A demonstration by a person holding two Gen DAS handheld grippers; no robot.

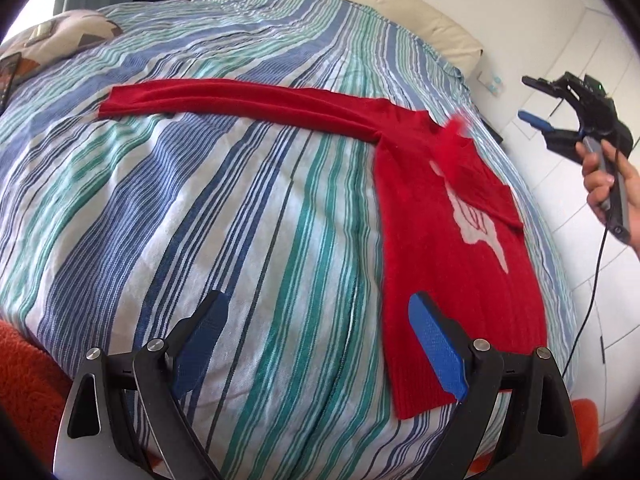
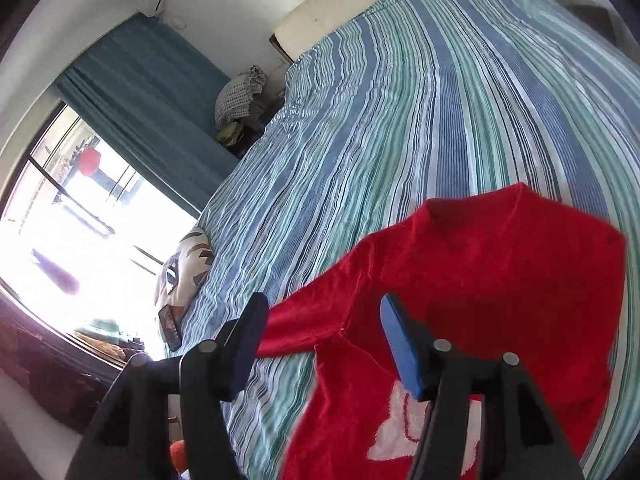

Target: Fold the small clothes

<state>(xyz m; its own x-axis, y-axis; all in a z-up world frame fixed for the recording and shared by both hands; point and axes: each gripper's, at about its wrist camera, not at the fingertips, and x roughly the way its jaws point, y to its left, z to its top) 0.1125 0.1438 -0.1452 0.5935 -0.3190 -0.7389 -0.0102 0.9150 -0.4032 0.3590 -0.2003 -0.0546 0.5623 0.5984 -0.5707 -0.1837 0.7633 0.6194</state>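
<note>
Sweater hem behind left tool

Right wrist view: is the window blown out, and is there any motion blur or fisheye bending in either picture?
Right wrist view: the window is overexposed to white, the red sweater soft at its lower edge; stripes of the bedspread bow strongly. Left wrist view: even daylight, a blurred red smear on the sweater's upper part, dark vignette corners.
</note>
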